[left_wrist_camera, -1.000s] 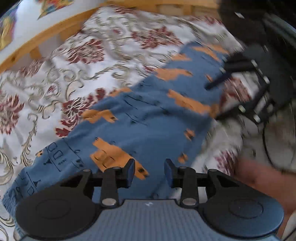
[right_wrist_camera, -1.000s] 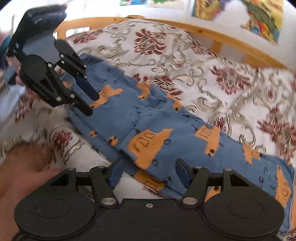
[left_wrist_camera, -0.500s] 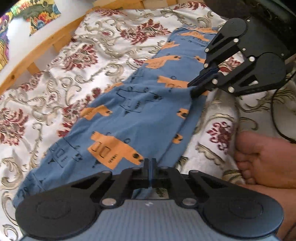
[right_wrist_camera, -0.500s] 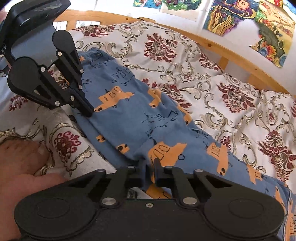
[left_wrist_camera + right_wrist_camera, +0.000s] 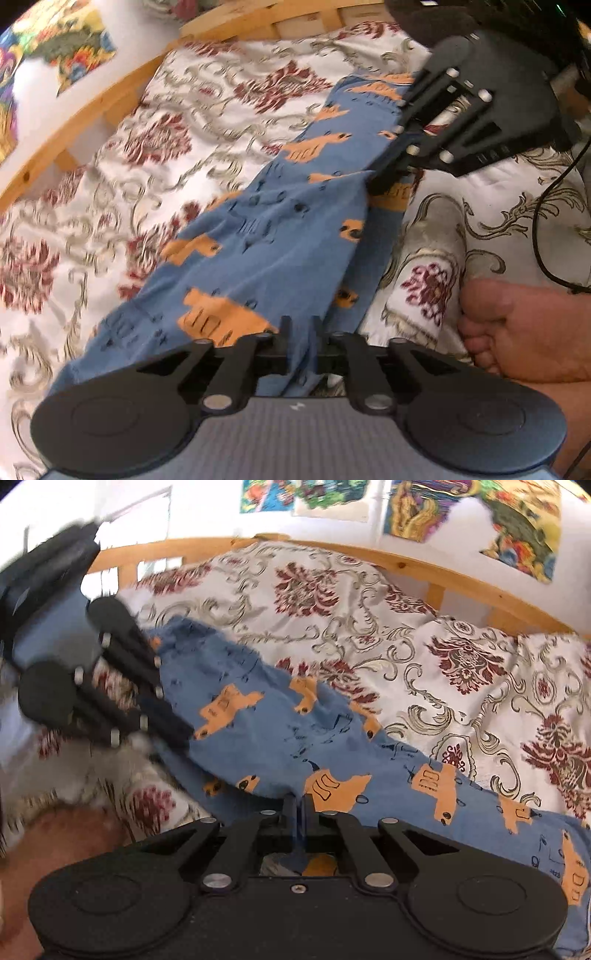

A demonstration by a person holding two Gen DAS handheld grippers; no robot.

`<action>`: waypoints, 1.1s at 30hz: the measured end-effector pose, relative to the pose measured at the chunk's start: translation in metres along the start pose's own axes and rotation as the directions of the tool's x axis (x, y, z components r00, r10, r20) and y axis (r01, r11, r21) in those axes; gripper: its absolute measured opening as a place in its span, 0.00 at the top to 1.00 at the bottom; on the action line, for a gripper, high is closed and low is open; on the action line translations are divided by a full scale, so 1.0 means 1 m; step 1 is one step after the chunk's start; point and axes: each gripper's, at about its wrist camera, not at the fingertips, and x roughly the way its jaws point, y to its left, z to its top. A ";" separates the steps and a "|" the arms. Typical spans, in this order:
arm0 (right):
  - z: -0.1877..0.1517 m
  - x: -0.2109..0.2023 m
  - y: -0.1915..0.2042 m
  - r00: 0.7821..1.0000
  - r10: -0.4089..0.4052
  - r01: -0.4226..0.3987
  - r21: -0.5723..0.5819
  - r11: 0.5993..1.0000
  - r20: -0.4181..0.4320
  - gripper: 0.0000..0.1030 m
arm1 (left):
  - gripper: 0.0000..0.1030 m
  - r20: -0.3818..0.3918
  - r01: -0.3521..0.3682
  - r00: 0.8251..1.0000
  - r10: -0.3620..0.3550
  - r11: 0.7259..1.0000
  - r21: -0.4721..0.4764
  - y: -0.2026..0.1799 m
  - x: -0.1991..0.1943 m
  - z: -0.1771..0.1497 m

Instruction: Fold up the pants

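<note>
While your left gripper (image 5: 300,334) sits at the bottom centre of the left wrist view, its jaws are clenched on a pinch of blue fabric from the pants (image 5: 258,240), which run diagonally from the lower left up to the upper right of the frame across the floral bedspread (image 5: 129,177). Your right gripper (image 5: 380,184) shows at the upper right, its tips closed on the near edge of the same garment, and the cloth between the two grips is raised in a loose fold over the layer beneath. A bare foot (image 5: 524,332) rests on the bedspread at the right edge, just beside your left gripper, and a black cable (image 5: 546,229) curves above it. A wooden bed rail (image 5: 92,110) crosses the upper left. Turning to the right wrist view, your right gripper (image 5: 300,814) at the bottom centre is grasping a fold of the pants (image 5: 277,738), blue with orange vehicle prints, which stretch from the centre left down to the lower right. Your left gripper (image 5: 181,734) appears blurred at centre left, its tips on the edge of the fabric. Colourful drawings (image 5: 461,513) hang on the wall above the wooden bed rail (image 5: 406,561).
</note>
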 end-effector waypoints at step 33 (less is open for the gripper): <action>-0.025 -0.028 -0.036 0.998 -0.044 0.049 0.117 0.992 -0.049 0.59 | 0.50 -0.087 0.068 0.994 -0.062 0.996 0.060 -0.005 0.006 0.000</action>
